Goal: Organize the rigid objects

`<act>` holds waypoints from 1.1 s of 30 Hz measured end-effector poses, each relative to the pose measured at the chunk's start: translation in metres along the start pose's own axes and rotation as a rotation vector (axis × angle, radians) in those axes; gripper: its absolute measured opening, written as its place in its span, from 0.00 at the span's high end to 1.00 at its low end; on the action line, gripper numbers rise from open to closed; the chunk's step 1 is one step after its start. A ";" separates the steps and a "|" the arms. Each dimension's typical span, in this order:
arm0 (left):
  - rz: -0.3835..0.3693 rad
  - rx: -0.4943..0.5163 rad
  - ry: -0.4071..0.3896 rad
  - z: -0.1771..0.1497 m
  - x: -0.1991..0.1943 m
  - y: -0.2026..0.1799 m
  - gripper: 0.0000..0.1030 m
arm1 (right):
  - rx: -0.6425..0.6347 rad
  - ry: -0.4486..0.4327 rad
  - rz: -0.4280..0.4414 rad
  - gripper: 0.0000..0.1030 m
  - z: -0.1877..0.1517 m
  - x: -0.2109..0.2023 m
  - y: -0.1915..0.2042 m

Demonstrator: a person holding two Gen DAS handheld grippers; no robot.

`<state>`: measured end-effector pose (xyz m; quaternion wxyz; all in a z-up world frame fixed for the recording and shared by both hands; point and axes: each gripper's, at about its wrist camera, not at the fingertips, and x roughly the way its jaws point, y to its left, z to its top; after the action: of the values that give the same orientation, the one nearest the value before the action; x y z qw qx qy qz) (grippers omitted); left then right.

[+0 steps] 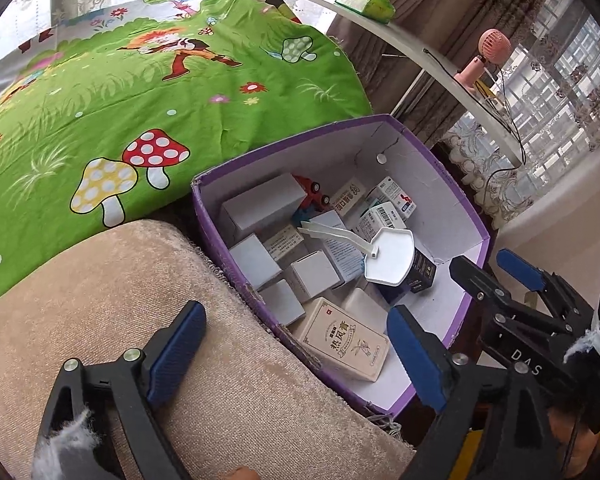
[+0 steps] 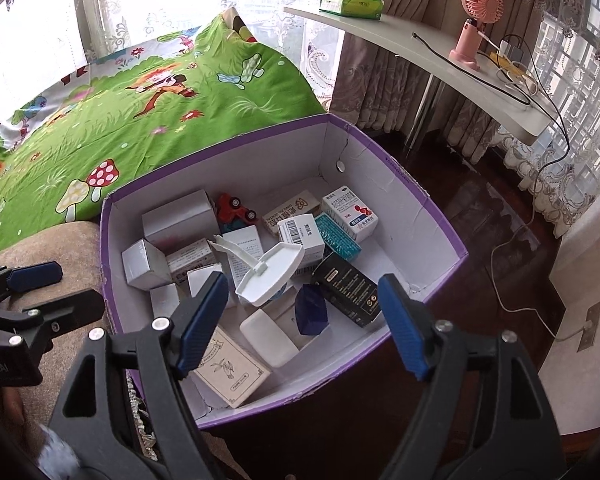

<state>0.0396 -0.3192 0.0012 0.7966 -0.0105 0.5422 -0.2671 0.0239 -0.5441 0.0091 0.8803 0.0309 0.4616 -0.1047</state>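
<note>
1. We are hovering both grippers over the purple box [image 2: 428, 204], which is sitting against the beige cushion [image 1: 100, 300] and holding the small cartons

2. We are keeping the left gripper [image 1: 296, 348] and the right gripper [image 2: 300, 320] spread wide, with nothing between the pads

3. We are judging the cartons light and stiff but crushable; the tan carton [image 1: 344, 340] near the front wall is best pinched across its narrow sides

4. We are reckoning the white scoop [image 2: 268, 276] slick and thin, so taking its handle looks safest
</note>
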 end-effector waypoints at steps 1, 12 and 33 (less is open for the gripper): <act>0.003 0.000 0.000 0.000 0.000 0.000 0.10 | 0.001 0.000 -0.001 0.23 0.000 -0.001 0.000; -0.008 0.002 0.001 0.002 0.002 0.002 0.10 | -0.020 0.004 -0.005 0.23 -0.003 -0.009 0.008; -0.003 0.012 0.006 0.002 0.003 0.000 0.09 | -0.016 0.025 -0.007 0.23 -0.004 -0.005 0.010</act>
<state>0.0421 -0.3206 -0.0007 0.7945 -0.0057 0.5431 -0.2718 0.0201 -0.5331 0.0102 0.8744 0.0235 0.4734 -0.1036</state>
